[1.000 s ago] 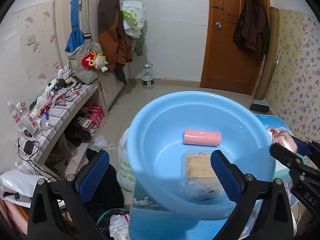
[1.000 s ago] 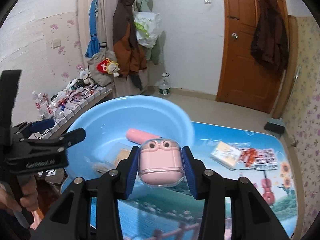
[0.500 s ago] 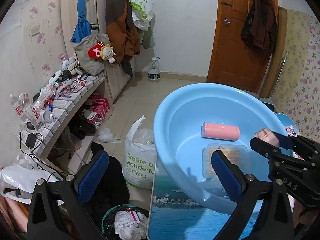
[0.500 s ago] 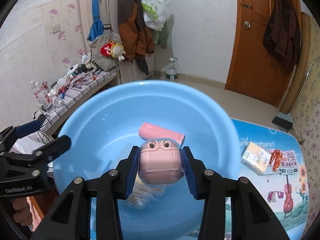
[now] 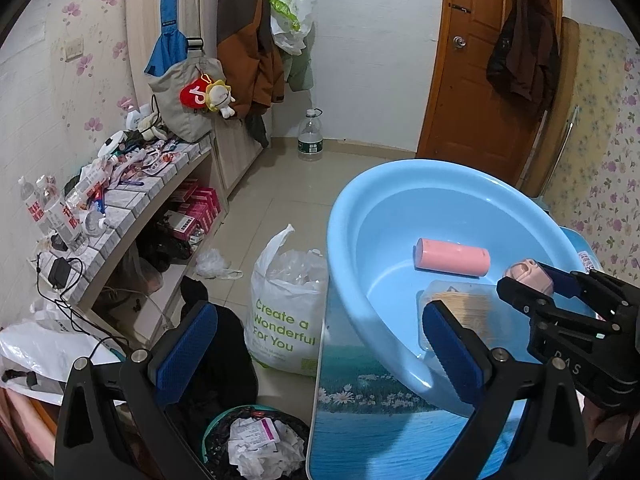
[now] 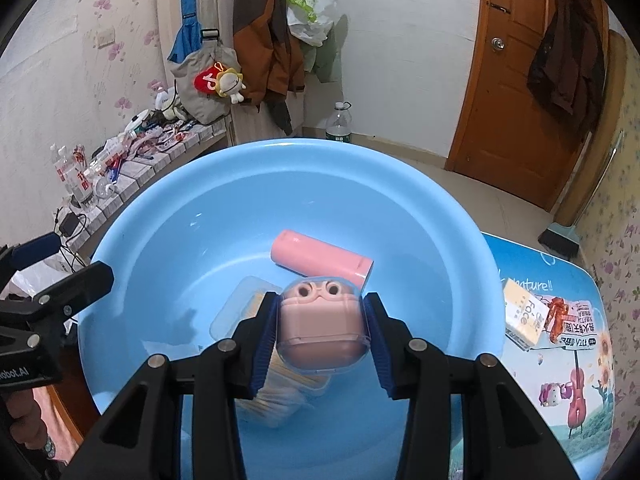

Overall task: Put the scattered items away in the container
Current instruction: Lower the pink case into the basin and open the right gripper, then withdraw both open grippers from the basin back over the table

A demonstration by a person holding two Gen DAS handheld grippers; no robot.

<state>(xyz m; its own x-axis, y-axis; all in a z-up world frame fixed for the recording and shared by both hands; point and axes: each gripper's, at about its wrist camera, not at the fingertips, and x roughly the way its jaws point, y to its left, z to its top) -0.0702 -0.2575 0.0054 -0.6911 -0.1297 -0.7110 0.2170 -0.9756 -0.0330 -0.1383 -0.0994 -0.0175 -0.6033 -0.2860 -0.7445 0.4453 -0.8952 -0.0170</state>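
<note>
A light blue basin (image 6: 168,240) (image 5: 360,216) stands on the table's left end. In it lie a pink cylinder (image 6: 320,258) (image 5: 452,258) and a clear box of wooden sticks (image 6: 244,304) (image 5: 464,308). My right gripper (image 6: 322,320) is shut on a pink earbud case in a clear cover (image 6: 322,320) and holds it over the basin's inside; the case also shows in the left wrist view (image 5: 528,276). My left gripper (image 5: 316,344) is open and empty, at the basin's left rim, off the table edge.
A small yellow-white box (image 6: 524,314) and a printed packet (image 6: 572,320) lie on the picture-covered table (image 6: 560,400) to the right of the basin. Left of the table are a white plastic bag (image 5: 284,300), a waste bin (image 5: 256,444) and a cluttered shelf (image 5: 120,200).
My right gripper carried the pink case forward from the basin's near rim to over its inside. My left gripper drew back and to the left, away from the basin.
</note>
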